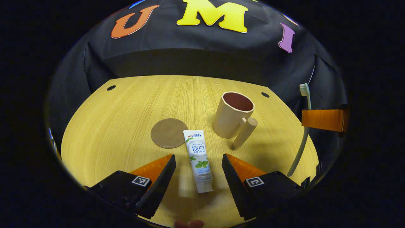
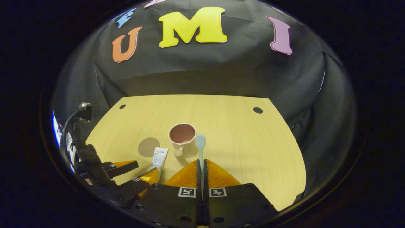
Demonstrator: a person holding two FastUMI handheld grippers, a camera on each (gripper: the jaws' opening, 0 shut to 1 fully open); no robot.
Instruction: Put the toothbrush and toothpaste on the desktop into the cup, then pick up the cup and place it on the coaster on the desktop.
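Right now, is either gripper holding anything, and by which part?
Right gripper is shut on the toothbrush, gripping its handle, bristles up. Left gripper is open, straddling the toothpaste on the desk, holding nothing.

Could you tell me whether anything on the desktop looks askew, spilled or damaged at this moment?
Nothing stands out. The cup stands upright and empty beside the coaster, the toothpaste lies flat and intact, and the right gripper holds the toothbrush upright.
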